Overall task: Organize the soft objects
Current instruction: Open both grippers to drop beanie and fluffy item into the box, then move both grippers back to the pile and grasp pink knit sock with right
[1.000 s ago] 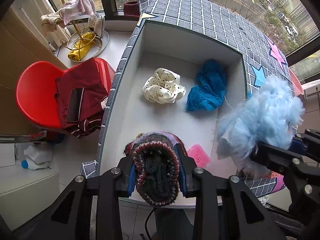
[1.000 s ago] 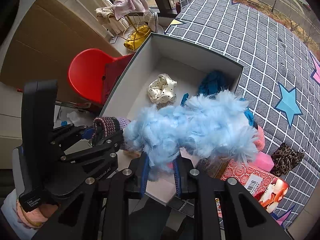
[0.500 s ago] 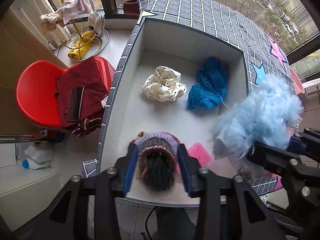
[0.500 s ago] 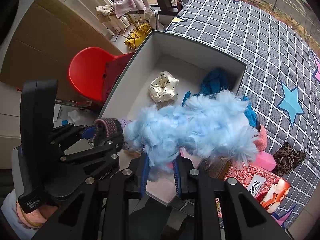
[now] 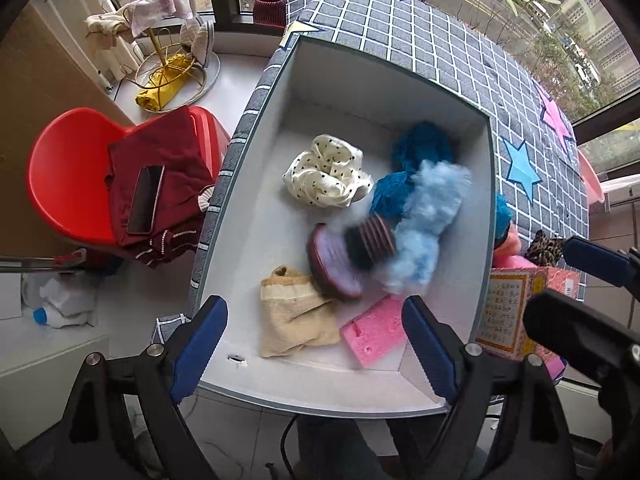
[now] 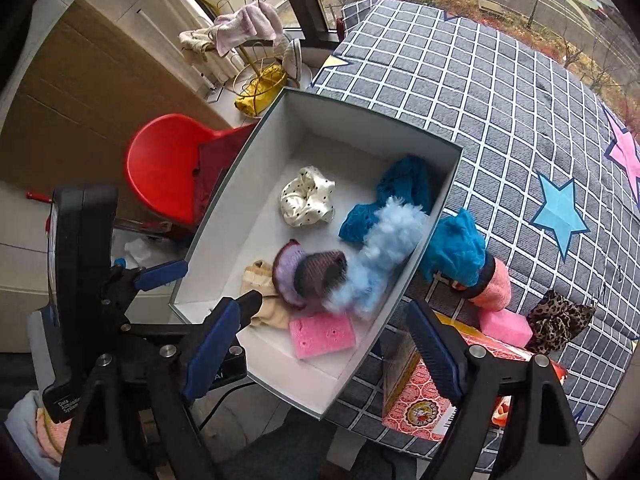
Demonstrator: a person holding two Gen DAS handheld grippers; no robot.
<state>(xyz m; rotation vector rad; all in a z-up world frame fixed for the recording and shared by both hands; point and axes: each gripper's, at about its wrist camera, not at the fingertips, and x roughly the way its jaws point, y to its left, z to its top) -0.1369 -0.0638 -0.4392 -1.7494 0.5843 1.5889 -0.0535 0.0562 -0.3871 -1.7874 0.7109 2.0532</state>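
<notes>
Blue-padded left gripper [image 5: 316,346] and right gripper [image 6: 326,346] above white box [image 6: 436,196], jaws opening, nothing between; blurred knit hat [image 5: 348,258] and blue fluff [image 5: 428,220] inside.

Home: quilted bed [image 6: 500,92], red chair [image 5: 68,184], towel rack [image 5: 160,40].

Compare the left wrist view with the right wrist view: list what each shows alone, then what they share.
Only the left wrist view: a phone lying on the red garment on the chair.

Only the right wrist view: the teal cloth outside the box, seen whole.

Both: the white box holding the dotted scrunchie, knit hat, pale blue fluff, pink sponge and beige sock.
</notes>
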